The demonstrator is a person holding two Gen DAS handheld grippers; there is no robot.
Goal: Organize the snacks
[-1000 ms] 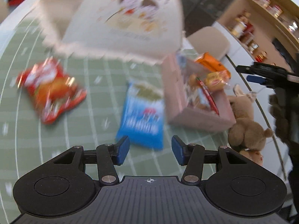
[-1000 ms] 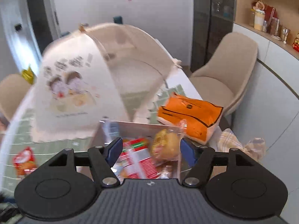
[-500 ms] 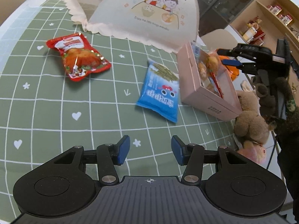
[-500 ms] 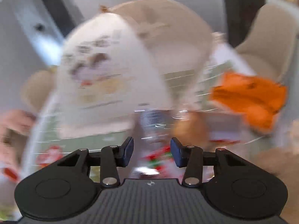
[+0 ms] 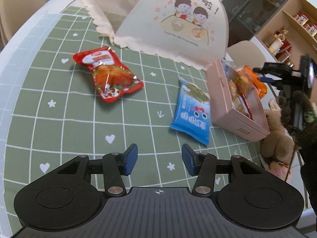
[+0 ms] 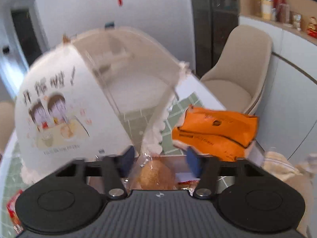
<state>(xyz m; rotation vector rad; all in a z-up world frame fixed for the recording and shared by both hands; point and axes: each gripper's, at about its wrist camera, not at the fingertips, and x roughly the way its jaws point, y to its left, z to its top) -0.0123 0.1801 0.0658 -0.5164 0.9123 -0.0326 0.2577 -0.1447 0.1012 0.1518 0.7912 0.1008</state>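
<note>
At the lower middle of the right wrist view, the right gripper [image 6: 160, 160] has its jaws drawn in about the wrapped bun [image 6: 154, 174]. The picture is blurred, so I cannot confirm how firmly the pads bite. The bun sits low between them, over the pink box [image 5: 221, 99], which lies at the right of the left wrist view with several snacks already in it. The orange pack [image 6: 216, 130] lies just beyond the box, and the food cover [image 5: 178, 23] stands close behind it.

The left gripper [image 5: 158, 158] hangs over the green worktop [image 5: 59, 109] with its jaws apart and nothing between them. The blue pack [image 5: 192, 111] lies ahead of it to the right, just beside the box wall. The red pack [image 5: 109, 75] lies well apart from the box, towards the upper left.

I judge the step in hand to be settling the bun inside the box. To do it well, I would keep the grip on the bread itself rather than on the loose film, which would slip. I would also keep the move low and slow, clear of the cover's frilled edge, and set the bun flat so that room is left. The two loose packs should then go to the left gripper, the blue one first since it is nearer. Both are slick and flat, so I would take each by a crimped end.
</note>
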